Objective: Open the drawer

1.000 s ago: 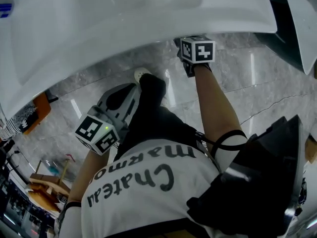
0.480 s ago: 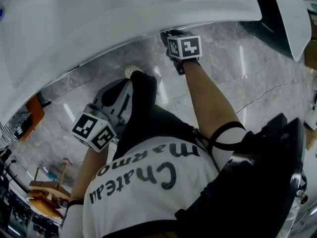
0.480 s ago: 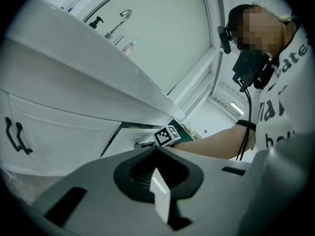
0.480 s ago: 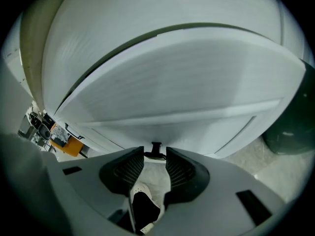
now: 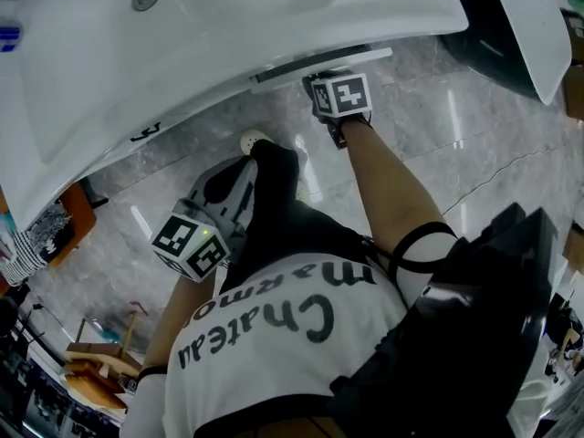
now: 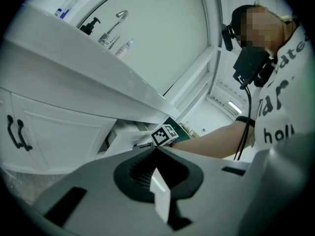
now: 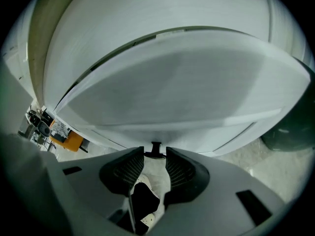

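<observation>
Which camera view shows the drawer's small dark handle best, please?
The right gripper view: the handle sits close up between the right gripper's jaw tips. In the head view and the left gripper view, that gripper's marker cube covers it; only the drawer's edge shows.

White T-shirt (image 5: 239, 372), black lettering (image 5: 274, 327) — black trousers (image 5: 283, 222), white shoe (image 5: 255, 140)

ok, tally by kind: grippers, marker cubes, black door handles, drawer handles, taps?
grippers: 2 (left gripper, right gripper)
marker cubes: 2
black door handles: 2
drawer handle: 1, in the right gripper's jaws
tap: 1
total: 8
</observation>
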